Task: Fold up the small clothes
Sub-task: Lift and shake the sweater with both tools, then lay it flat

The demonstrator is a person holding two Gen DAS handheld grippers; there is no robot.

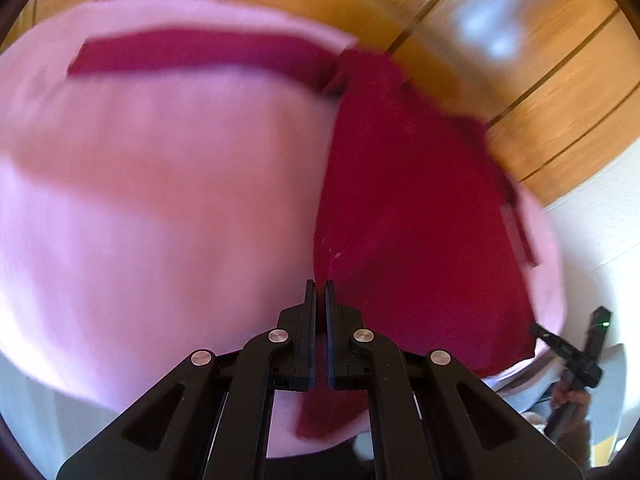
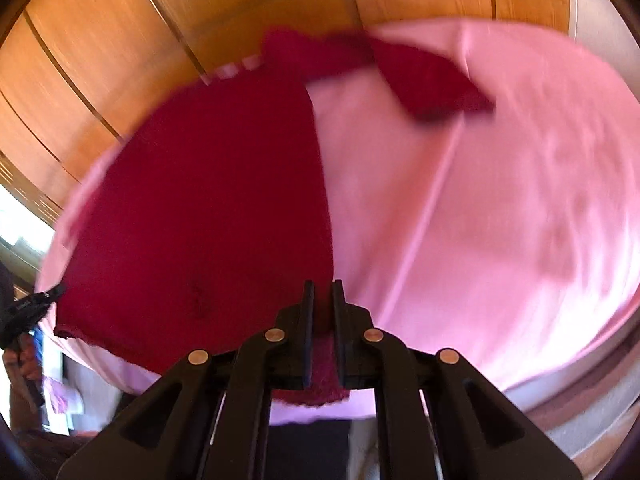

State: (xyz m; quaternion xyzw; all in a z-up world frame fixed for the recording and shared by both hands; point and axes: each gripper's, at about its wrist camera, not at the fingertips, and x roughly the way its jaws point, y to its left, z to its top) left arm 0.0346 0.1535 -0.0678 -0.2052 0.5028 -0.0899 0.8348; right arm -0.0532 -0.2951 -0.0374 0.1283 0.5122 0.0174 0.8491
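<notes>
A dark red knitted garment (image 1: pixel 400 200) lies on a pink cloth (image 1: pixel 160 200), with one sleeve (image 1: pixel 200 54) stretched out to the left at the far side. My left gripper (image 1: pixel 319 285) is shut on the garment's near edge. In the right wrist view the same red garment (image 2: pixel 200 220) fills the left half, its sleeve (image 2: pixel 432 84) lying across the pink cloth (image 2: pixel 480 220). My right gripper (image 2: pixel 324 285) is shut on the garment's near hem, and red knit shows between its fingers. Both views are blurred by motion.
Wooden panelling (image 1: pixel 520 60) stands beyond the pink cloth, also seen as brown boards (image 2: pixel 120 40). The other hand-held gripper (image 1: pixel 572 352) shows at the right edge of the left wrist view, and the left one (image 2: pixel 32 308) at the left edge of the right wrist view.
</notes>
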